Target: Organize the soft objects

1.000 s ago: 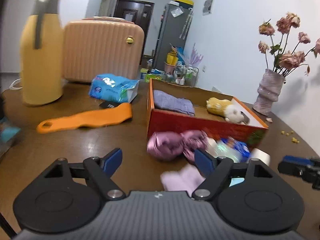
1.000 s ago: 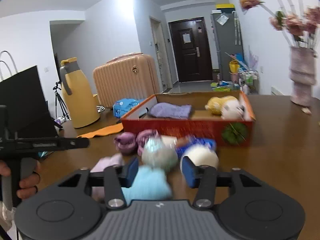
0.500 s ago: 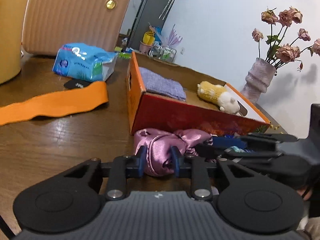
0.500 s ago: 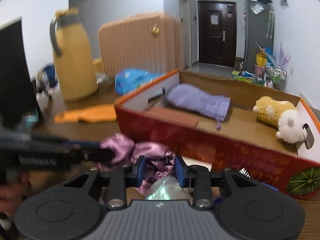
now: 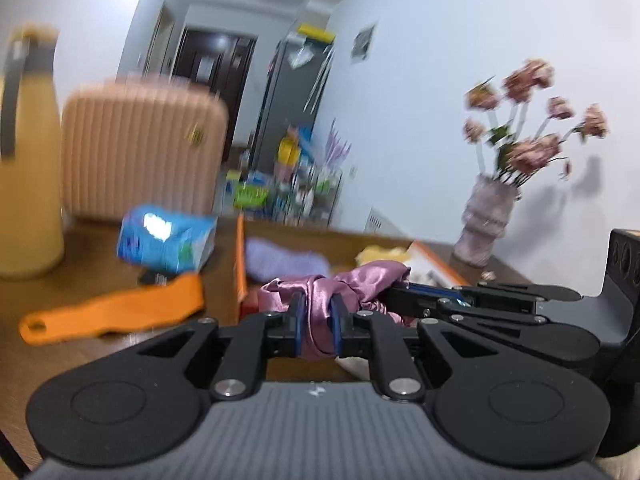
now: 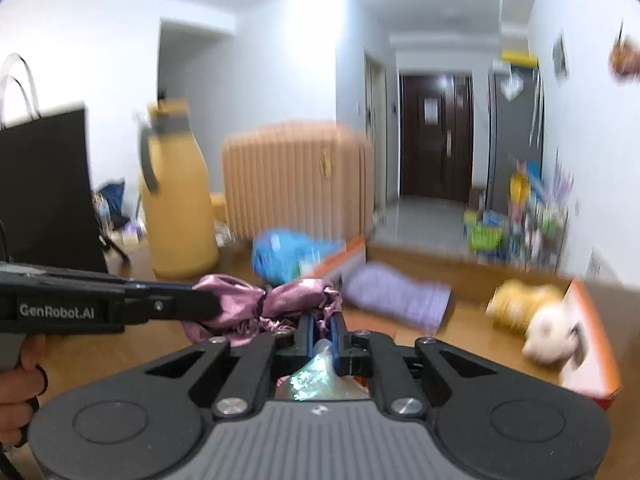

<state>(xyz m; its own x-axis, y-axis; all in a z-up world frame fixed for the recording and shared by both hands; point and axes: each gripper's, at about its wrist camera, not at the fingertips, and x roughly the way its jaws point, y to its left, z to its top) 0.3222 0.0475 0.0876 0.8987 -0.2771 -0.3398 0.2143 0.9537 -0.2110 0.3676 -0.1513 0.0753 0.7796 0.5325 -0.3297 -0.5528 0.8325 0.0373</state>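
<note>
Glossy pink satin scrunchie point(image 5: 320, 292), matt purple knit cloth point(image 6: 396, 298), smooth polished wooden table point(image 5: 80, 356).

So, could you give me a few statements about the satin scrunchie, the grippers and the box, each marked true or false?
1. Both the left gripper and the right gripper pinch the pink satin scrunchie. True.
2. The orange box is empty. False: a purple cloth and a yellow-and-white plush toy lie inside.
3. The scrunchie lies flat on the table. False: both grippers hold it up.
4. A vase of flowers stands beyond the box. True.
</note>
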